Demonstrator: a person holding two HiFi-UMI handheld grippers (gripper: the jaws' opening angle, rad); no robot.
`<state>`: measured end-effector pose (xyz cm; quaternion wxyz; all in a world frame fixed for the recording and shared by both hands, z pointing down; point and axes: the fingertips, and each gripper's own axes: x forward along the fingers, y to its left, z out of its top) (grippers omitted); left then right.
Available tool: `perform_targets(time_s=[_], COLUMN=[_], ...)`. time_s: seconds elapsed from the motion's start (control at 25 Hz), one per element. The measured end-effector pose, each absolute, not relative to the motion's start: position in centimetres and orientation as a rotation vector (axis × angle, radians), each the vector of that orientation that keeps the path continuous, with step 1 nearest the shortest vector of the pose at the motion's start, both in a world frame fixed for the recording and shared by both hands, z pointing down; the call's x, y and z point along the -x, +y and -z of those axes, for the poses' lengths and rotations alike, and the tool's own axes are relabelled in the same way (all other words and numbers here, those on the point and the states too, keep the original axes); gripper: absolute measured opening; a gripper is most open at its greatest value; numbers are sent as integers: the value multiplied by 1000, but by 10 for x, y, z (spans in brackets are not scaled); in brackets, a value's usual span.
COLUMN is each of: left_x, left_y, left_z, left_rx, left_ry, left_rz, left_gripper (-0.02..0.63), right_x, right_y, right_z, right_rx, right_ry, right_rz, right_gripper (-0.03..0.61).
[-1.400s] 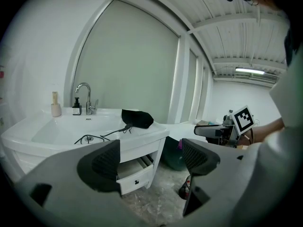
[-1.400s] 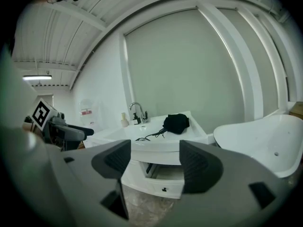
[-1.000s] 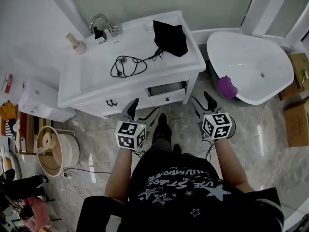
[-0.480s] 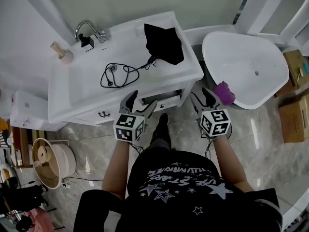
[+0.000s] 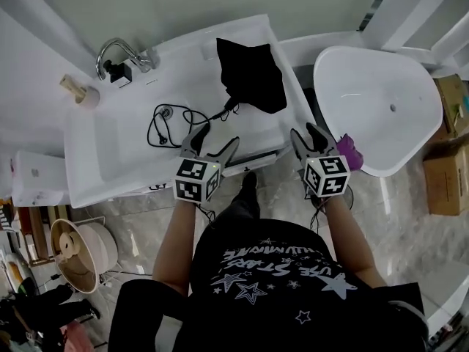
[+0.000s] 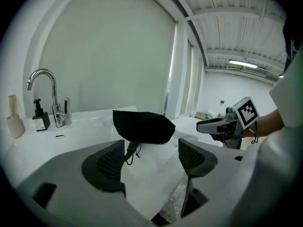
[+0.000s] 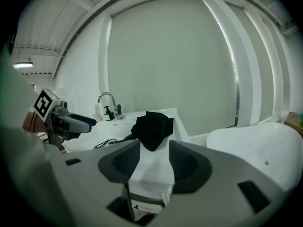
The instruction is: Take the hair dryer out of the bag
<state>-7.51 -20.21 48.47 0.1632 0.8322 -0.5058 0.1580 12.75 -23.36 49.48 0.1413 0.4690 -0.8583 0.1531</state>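
Observation:
A black drawstring bag (image 5: 249,72) lies at the back right of the white vanity top (image 5: 102,149). A black cord (image 5: 170,120) runs out of its mouth and coils on the counter; the hair dryer itself is hidden inside. My left gripper (image 5: 214,141) is open over the counter's front edge, short of the bag (image 6: 142,126), its jaws slightly narrowed. My right gripper (image 5: 306,135) hangs beside the vanity's right end. It is open, its jaws have just been closing, and nothing is between them; the bag (image 7: 152,126) lies ahead.
A chrome faucet (image 5: 117,48), a dark pump bottle (image 5: 117,72) and a brush cup (image 5: 79,94) stand at the counter's back left. A white bathtub (image 5: 374,101) is on the right, with a purple object (image 5: 352,151) under its rim. Cardboard boxes (image 5: 447,174) sit far right.
Both grippers have moved forward from in front of the vanity drawers to its front edge, nearer the bag. The right jaws look narrower than before.

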Motion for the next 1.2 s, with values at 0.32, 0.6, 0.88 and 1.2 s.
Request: perform_targets(time_s=[0.32,0.6,0.88,1.2], left_x=[97,103,103,94], left_y=[-252,-284,-302,-306], left_z=[-496,-508,-522,-538], left_rx=[-2363,-2381,-2393,-2379], left_ry=[-1387,-1304,-1229,-1148], left_rz=[-462,-498,-526,-559], left_gripper=[367,367,367,367], right_x=[-98,-76,-60,-61], right_y=[-284,-313,-326,-336], right_z=[-512,-541,-554,-564], right_rx=[-1318,-1235,-1178,-1194], right_ry=[-2392,-2275,-2182,-2087], right_rz=[-495,-509,-328,-313], right_gripper=[195,213,229,44])
